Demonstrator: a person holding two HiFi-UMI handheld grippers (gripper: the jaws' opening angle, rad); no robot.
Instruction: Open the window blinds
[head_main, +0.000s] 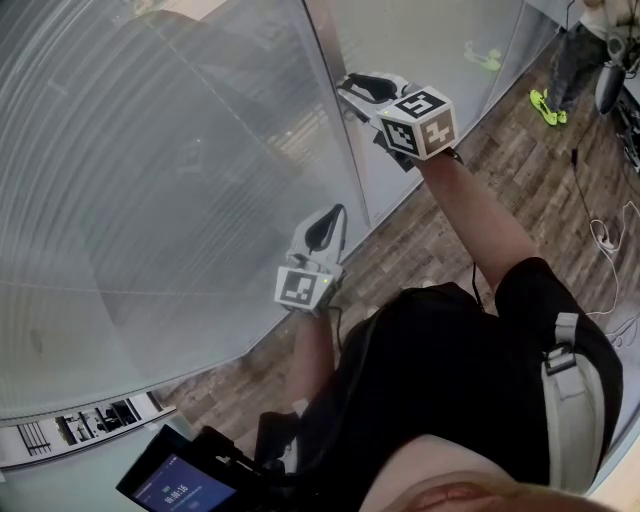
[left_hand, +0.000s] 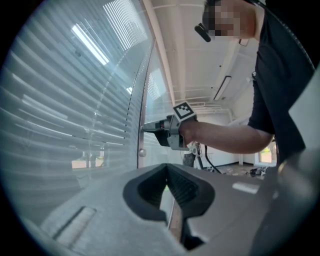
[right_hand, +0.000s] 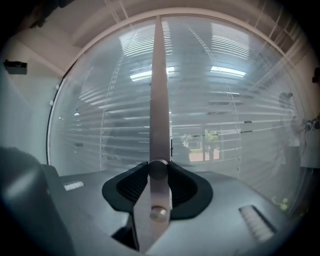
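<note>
Tongs on the person's right (right_hand: 158, 166) clamped on a small round silver metal knob (right_hand: 158, 172) of the vertical grey metal frame strip (right_hand: 159, 75), with the white horizontal-slat window blinds (right_hand: 225, 100) hanging behind glass either side; tongs on the left (left_hand: 166, 169) together, empty, near the same glass.

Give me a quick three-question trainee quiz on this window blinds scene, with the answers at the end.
1. True or false: the right gripper is clamped on the round knob of the metal frame strip.
2. Which gripper holds nothing? A: left gripper. B: right gripper.
3. Fill in: the slats behind the glass run ___.
Key: 1 true; 2 A; 3 horizontally.
</note>
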